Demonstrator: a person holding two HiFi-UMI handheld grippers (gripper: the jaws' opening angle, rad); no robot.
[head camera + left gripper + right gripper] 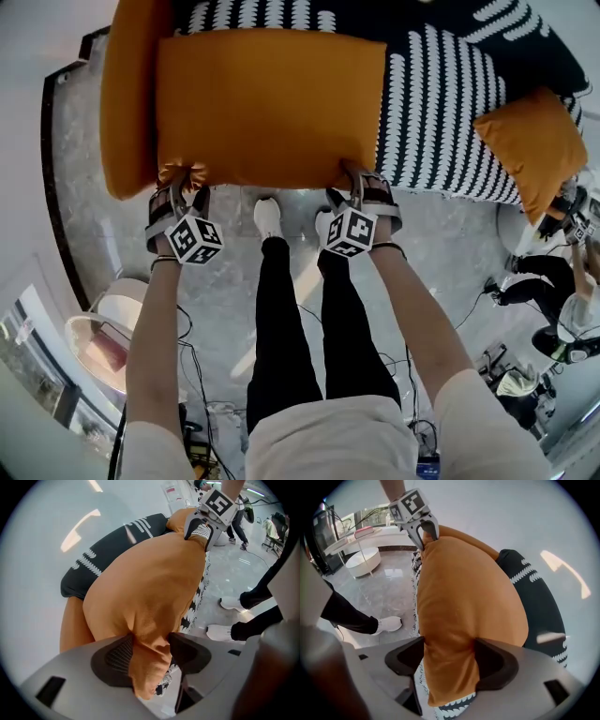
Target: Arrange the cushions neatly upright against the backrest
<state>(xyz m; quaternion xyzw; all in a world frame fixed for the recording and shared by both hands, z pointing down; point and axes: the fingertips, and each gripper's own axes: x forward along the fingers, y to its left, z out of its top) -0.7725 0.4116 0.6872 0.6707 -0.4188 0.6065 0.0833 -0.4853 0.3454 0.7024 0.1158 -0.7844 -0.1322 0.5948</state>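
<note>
A large orange cushion [272, 103] lies flat on the dark sofa with a white pattern [450, 103]. Its near edge hangs over the seat front. My left gripper [183, 187] is at its near left corner and my right gripper [361, 187] at its near right corner. In the left gripper view the bunched corner of the cushion [150, 588] sits between the wide jaws of my left gripper [150, 656]. In the right gripper view the cushion [464, 606] fills the gap of my right gripper [450, 660]. Both jaws stand wide and do not pinch. A smaller orange cushion [539, 145] rests at the sofa's right end.
An orange pad [127, 103] stands on edge along the sofa's left end. My white shoes [267, 216] are on the marble floor just in front of the seat. A round white table [112, 319] is at the lower left. A person [553, 291] and cables are at the right.
</note>
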